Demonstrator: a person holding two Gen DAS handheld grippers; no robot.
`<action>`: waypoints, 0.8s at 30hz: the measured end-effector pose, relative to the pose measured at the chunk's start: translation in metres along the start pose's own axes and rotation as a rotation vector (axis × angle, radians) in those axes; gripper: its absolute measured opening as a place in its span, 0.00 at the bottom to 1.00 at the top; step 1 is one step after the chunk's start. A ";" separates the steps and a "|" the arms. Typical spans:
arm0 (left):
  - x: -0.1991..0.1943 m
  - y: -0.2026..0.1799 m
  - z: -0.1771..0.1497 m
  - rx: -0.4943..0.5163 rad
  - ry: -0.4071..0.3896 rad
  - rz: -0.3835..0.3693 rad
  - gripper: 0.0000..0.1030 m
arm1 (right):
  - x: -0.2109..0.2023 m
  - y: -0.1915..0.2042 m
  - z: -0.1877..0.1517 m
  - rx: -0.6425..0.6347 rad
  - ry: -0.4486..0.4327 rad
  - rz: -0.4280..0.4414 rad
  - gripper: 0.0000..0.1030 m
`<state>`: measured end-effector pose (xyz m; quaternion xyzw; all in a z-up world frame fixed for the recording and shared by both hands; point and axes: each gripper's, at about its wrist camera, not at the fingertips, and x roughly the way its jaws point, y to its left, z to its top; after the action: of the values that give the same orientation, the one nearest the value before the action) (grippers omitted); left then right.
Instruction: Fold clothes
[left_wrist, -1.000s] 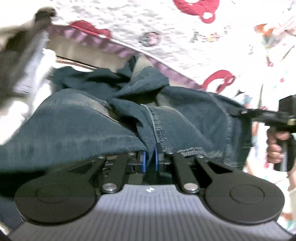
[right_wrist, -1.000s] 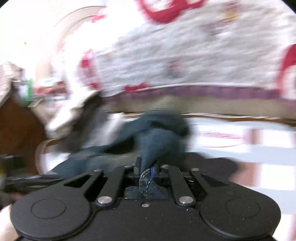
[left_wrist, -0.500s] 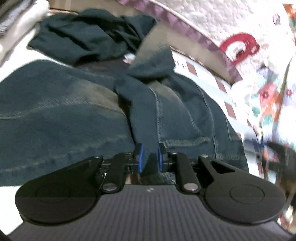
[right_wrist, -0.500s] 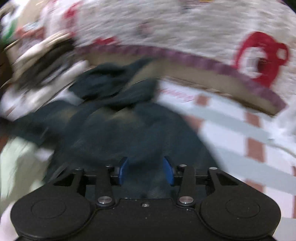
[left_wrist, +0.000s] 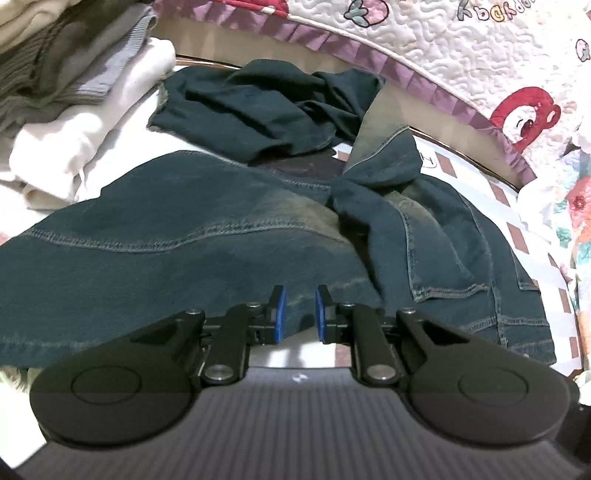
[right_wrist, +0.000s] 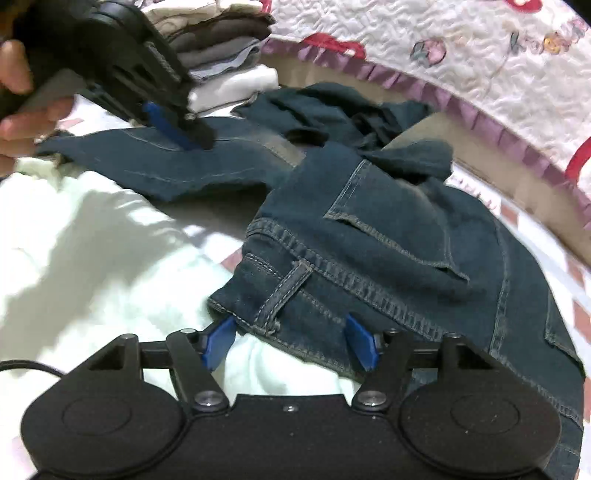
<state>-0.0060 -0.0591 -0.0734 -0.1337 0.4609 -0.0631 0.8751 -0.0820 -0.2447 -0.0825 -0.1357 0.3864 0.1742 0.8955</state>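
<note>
Jeans (right_wrist: 388, 236) lay spread on the bed, waistband nearest. Right claw (right_wrist: 291, 343), clamped on denim a second earlier, was opening wide, waistband edge loose between its jaws. Left claw (left_wrist: 297, 314) stood slightly parted over one leg, gripping nothing; folding could proceed.

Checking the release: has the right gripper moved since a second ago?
Yes. The right gripper, jaws opening, has dropped away from the white quilted bedspread to the dark blue jeans' waistband.

One pair of jeans (right_wrist: 388, 229), one folded-clothes stack (left_wrist: 74, 92), perhaps one separate dark garment (left_wrist: 266, 110).
</note>
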 end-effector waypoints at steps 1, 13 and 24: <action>-0.001 0.002 -0.002 -0.001 -0.003 -0.003 0.15 | 0.001 0.000 0.000 0.011 -0.010 -0.014 0.69; -0.005 -0.018 -0.016 0.217 -0.095 -0.071 0.34 | -0.093 -0.089 0.050 0.111 -0.266 -0.134 0.05; 0.032 -0.103 0.017 0.470 -0.125 -0.238 0.59 | -0.149 -0.334 0.177 0.294 -0.132 -0.375 0.04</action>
<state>0.0276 -0.1619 -0.0599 0.0163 0.3595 -0.2623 0.8954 0.0762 -0.5098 0.1814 -0.0617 0.3163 -0.0445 0.9456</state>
